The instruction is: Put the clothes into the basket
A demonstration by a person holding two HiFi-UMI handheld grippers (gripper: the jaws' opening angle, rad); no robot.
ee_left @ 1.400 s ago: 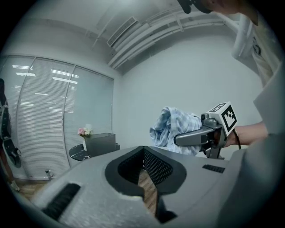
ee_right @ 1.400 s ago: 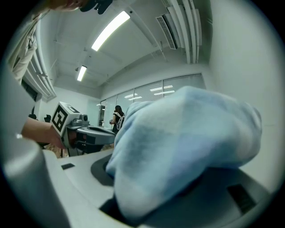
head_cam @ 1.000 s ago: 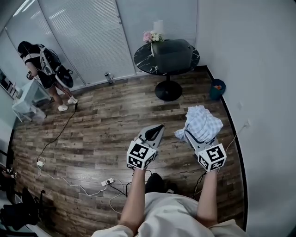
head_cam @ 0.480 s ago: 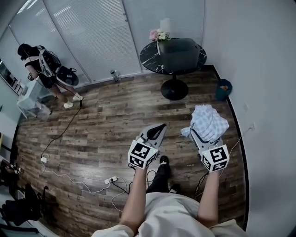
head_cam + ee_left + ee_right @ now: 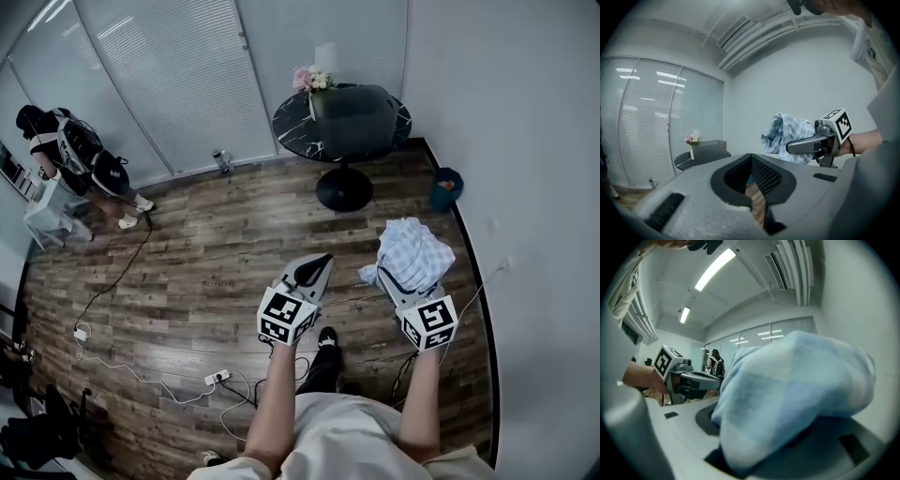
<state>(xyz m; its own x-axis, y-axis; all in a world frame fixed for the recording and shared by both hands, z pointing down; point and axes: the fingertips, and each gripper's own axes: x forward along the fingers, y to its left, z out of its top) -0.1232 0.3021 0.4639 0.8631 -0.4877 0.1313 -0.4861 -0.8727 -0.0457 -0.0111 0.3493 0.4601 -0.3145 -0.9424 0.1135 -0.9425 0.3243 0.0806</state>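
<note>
A crumpled light-blue checked cloth is bunched in my right gripper, which is shut on it and held above the wooden floor at the right. In the right gripper view the cloth fills most of the picture and hides the jaws. My left gripper hangs beside it at mid-frame, shut and holding nothing. Its pads meet at the tips. A dark grey basket stands on the round black table far ahead, and the left gripper view shows the basket too.
Pink flowers stand behind the basket. A teal bin sits by the right wall. Cables and a power strip lie on the floor at lower left. A person bends over at the far left by the glass wall.
Both grippers have shifted a little together, the cloth still in the right one. A foot has come into view below them. The person at the far left has moved leftwards.
</note>
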